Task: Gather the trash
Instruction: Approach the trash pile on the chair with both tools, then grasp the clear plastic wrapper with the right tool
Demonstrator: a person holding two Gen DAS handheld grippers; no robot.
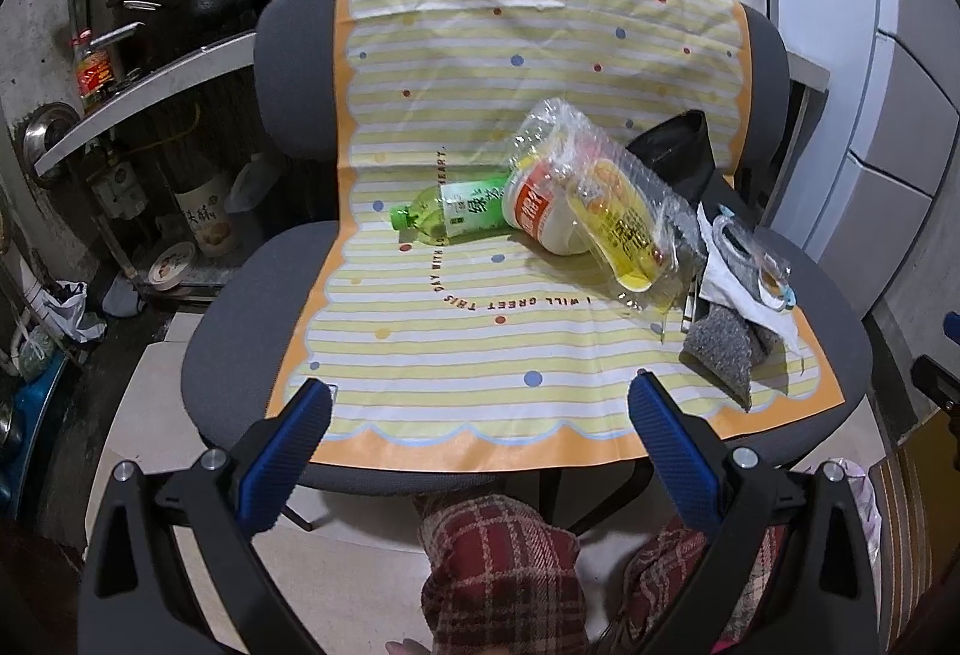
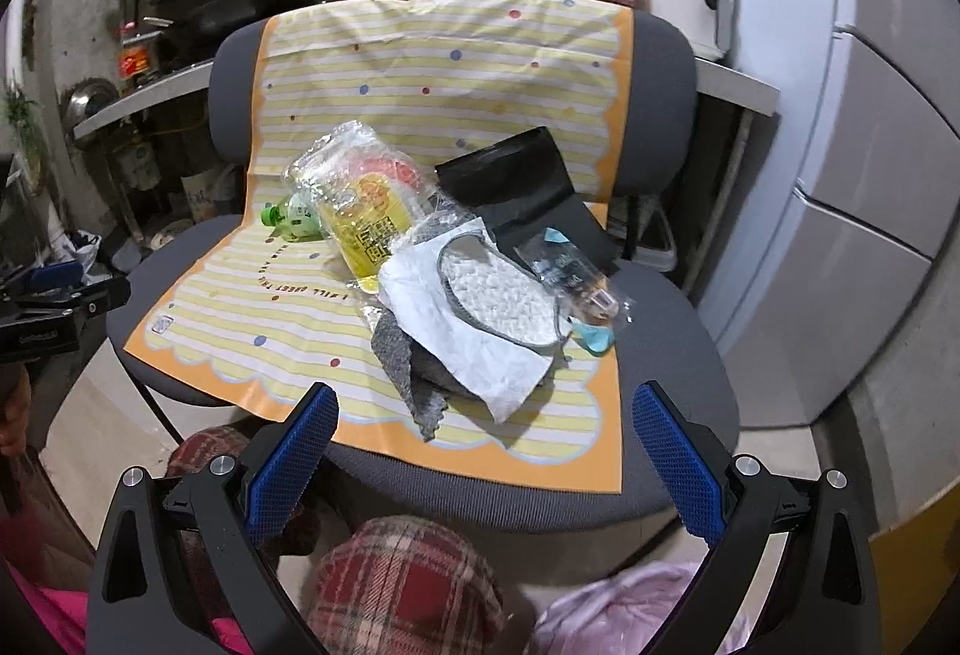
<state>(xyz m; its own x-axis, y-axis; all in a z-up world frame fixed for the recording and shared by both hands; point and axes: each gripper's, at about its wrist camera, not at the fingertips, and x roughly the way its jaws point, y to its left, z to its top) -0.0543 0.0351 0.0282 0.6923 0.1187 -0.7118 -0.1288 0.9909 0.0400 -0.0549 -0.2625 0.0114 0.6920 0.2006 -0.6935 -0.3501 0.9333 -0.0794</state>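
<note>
Trash lies heaped on the striped mat (image 1: 456, 331) that covers the grey chair (image 1: 240, 307): a green bottle (image 1: 447, 217) on its side at the mat's middle, a crumpled clear bag (image 1: 606, 199) just right of it, then a black pouch (image 2: 516, 187), white paper (image 2: 474, 331) and a grey cloth (image 2: 402, 355) toward the mat's right edge. Both the left gripper (image 1: 480, 409) and right gripper (image 2: 486, 415) hover at the mat's near edge, jaws spread wide and holding nothing.

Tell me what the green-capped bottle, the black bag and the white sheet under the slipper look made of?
Green-capped bottle: clear, glossy plastic; you can see through it. Black bag: thin, shiny plastic film by its sharp highlights and folds. White sheet: probably tissue or paper towel, matte, faintly embossed and crumpled.
</note>
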